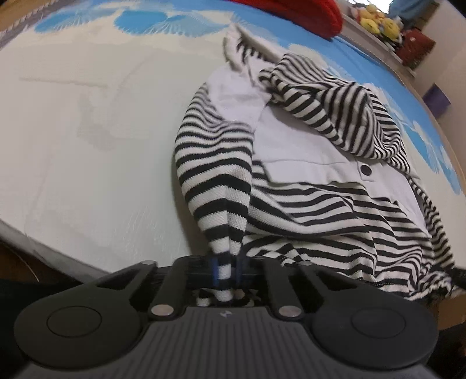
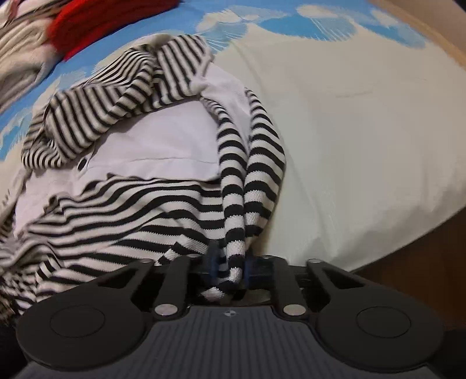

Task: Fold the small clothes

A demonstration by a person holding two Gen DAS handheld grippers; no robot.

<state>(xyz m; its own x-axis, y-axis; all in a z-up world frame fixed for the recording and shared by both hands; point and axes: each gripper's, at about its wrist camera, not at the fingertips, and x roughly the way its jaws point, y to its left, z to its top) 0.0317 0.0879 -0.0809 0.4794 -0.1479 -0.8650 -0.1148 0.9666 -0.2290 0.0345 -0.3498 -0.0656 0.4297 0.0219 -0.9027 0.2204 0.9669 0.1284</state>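
Note:
A small black-and-white striped garment with white panels and a dark snap button [image 1: 291,163] lies crumpled on the bed. My left gripper [image 1: 226,269] is shut on a striped corner of its near left edge, pulled taut toward me. In the right wrist view the same garment [image 2: 139,163] lies spread to the left. My right gripper [image 2: 231,269] is shut on a striped corner at its near right edge. The striped hood or sleeve [image 1: 343,116] is bunched at the far side, and it also shows in the right wrist view [image 2: 116,102].
The bed sheet [image 1: 87,131] is cream with a blue shell pattern at the far side. A red knitted item [image 1: 305,14] lies at the bed's far end. Yellow plush toys [image 1: 375,20] sit on a shelf beyond. The near bed edge [image 2: 393,250] drops to a wooden floor.

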